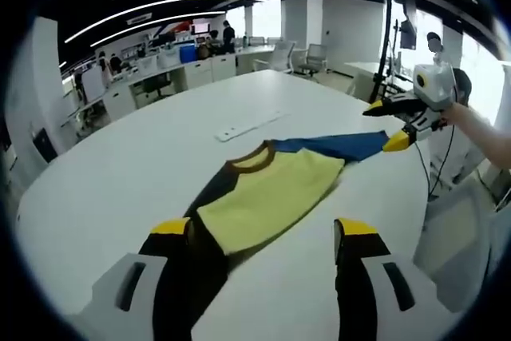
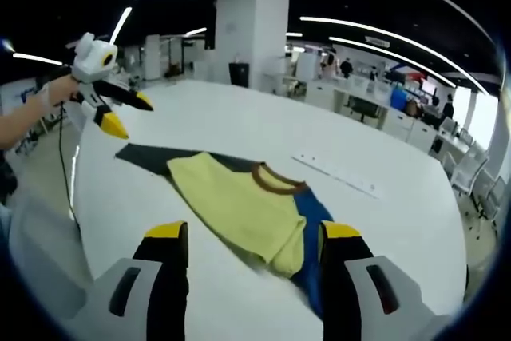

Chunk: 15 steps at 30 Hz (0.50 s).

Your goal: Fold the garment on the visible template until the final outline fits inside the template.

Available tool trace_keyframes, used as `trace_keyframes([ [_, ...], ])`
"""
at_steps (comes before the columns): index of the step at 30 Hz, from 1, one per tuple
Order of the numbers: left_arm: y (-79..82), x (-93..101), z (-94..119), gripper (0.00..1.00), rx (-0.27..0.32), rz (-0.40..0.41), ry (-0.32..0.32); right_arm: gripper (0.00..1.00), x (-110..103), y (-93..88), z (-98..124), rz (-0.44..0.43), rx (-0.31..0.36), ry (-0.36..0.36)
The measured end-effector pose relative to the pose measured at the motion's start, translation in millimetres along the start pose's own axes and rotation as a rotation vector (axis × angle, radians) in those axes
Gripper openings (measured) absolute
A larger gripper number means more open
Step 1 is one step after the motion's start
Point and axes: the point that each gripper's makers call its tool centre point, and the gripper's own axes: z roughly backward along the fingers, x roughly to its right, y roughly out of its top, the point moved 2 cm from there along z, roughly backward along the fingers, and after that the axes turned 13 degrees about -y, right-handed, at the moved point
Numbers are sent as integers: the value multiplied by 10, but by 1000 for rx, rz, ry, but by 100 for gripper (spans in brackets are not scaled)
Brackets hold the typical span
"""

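Garment: a yellow shirt (image 1: 267, 193) with a brown collar, one dark sleeve and one blue sleeve, lies flat on the white tabletop (image 1: 160, 157), near its edge.
Dark sleeve: it runs to the left tool (image 1: 264, 233), under the left jaw; whether that jaw touches it, I cannot tell.
Blue sleeve: stretched toward the tabletop's edge, its end just beside the right tool (image 1: 397, 125).
Left tool: jaws spread wide, nothing between them.
Right tool (image 2: 255, 237): jaws wide apart, straddling the shirt's hem and blue sleeve, not closed on cloth.
White strip (image 1: 249, 125): flat, beyond the collar, apart from the shirt.
Open room: bare tabletop lies past the strip.
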Motion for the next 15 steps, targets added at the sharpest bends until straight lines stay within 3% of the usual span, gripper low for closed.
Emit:
trace_keyframes([
  [15,-106,348,206,87,21,-10,-19,84,-63,-8,381,-19,44,-33],
])
